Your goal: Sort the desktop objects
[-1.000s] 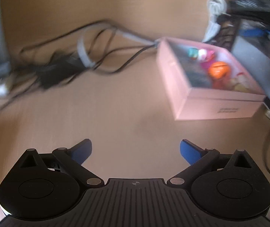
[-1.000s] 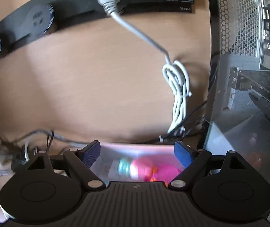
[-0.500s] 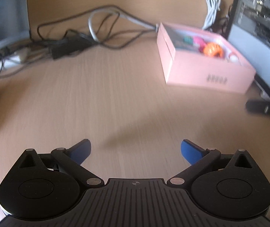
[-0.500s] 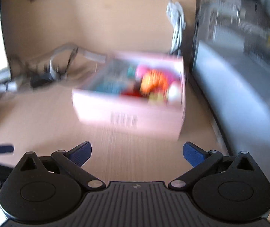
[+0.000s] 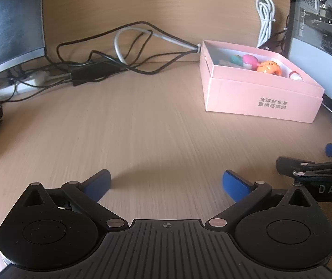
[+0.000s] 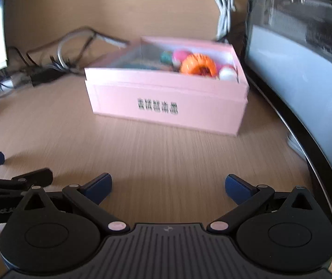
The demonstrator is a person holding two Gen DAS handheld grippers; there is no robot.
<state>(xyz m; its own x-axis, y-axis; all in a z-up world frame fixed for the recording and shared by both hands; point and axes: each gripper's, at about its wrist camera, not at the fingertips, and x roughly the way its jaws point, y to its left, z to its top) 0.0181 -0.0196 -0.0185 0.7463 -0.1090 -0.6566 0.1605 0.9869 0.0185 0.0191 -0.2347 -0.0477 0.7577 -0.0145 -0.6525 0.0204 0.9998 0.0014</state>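
**Pink box filled, both grippers empty**

Pink cardboard box (image 6: 168, 107) sits on my wooden desk (image 5: 142, 134) beside a computer case (image 6: 300, 53), with an orange round toy (image 6: 198, 66) inside among others. My left gripper (image 5: 166, 183) is spread wide, pinching nothing. My right gripper (image 6: 168, 186) has just finished opening, nothing between its jaws.

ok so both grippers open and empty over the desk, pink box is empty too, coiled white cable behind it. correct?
One thing is off: the pink box is not empty. The right wrist view shows small toys inside, among them an orange toy. The rest holds: the left gripper and right gripper are open and empty over the desk, and the coiled white cable is behind the box.
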